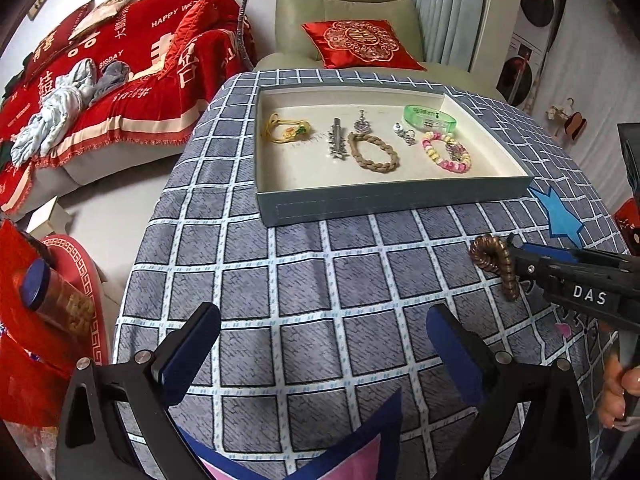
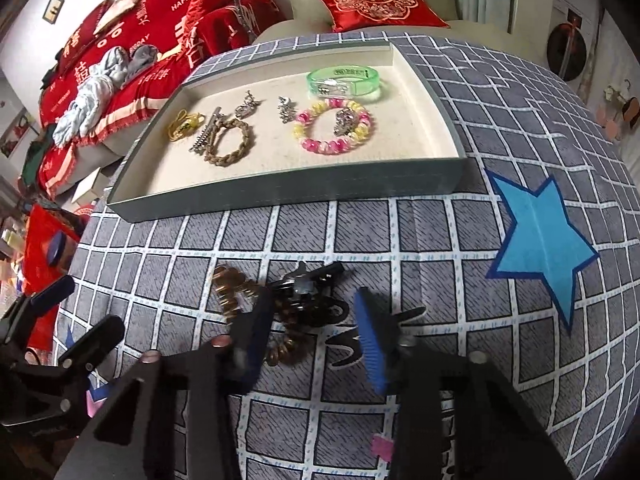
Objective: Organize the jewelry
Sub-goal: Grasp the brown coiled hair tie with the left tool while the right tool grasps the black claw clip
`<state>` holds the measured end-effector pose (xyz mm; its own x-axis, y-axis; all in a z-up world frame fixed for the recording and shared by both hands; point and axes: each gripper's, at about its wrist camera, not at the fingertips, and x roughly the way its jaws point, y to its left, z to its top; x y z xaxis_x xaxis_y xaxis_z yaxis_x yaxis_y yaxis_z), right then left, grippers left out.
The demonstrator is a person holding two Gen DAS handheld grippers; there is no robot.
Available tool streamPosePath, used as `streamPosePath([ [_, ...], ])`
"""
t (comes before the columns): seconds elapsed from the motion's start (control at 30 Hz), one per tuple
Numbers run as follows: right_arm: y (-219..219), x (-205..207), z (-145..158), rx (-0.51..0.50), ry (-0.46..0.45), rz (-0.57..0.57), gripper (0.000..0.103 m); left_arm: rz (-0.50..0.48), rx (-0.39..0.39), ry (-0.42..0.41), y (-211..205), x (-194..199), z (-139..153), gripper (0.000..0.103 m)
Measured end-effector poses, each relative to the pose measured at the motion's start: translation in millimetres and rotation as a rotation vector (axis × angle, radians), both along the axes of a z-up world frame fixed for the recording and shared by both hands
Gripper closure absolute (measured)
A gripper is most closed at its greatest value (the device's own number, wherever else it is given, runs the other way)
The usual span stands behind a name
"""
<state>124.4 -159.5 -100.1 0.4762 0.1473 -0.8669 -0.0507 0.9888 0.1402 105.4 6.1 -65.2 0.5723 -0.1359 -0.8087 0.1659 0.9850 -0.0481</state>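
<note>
Left gripper point(image 1: 320, 344): hovers over the checked tablecloth point(image 1: 304, 280), jaws spread wide with nothing between the blue pads.
Right gripper point(image 2: 316, 332): low over the cloth, jaws parted around a bronze spiral hair tie point(image 2: 288, 344) and a black hair claw clip point(image 2: 316, 300); the left finger overlaps the coil, but whether the pads press on either piece cannot be told.
Spiral hair tie: lies on the cloth in front of the tray, touching the black clip; in the left wrist view it point(image 1: 496, 264) curls at the right gripper's tip point(image 1: 516, 256).
Tray point(image 1: 392, 196): grey, shallow, cream-lined, on the table beyond both grippers.
Tray contents: yellow cord hair tie point(image 1: 286, 128) at left, then a silver hair clip point(image 1: 337, 140), a braided tan bracelet point(image 1: 374, 152), two small silver charms point(image 1: 362, 122) point(image 1: 404, 132), a pink-and-yellow bead bracelet point(image 1: 446, 152), and a green translucent bangle point(image 1: 430, 117) at the far right.
Cloth marking: blue star point(image 2: 540, 240) to the right of the tray.
</note>
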Motion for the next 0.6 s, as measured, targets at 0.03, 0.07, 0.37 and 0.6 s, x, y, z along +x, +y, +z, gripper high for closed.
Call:
streamPosePath([
  [0.03,0.8,-0.3,0.7,0.001,-0.003,0.006,0.073,-0.002,-0.002,0.001,-1.2,0.5,0.3,0.0],
  [0.07,1.1,-0.5,1.2,0.003,-0.005,0.007,0.077,-0.005,-0.007,0.003,-2.9,0.8,0.8,0.0],
  [0.37,-17.6,-6.1,5.7,0.084,-0.022,-0.027,0.083,-0.033,-0.051,0.036,-20.3,6.4,1.9,0.0],
  [0.6,-34.7,-10.3,5.3,0.088,-0.023,-0.071,0.083,-0.08,-0.077,0.078,-45.9,15.4,-4.3,0.0],
])
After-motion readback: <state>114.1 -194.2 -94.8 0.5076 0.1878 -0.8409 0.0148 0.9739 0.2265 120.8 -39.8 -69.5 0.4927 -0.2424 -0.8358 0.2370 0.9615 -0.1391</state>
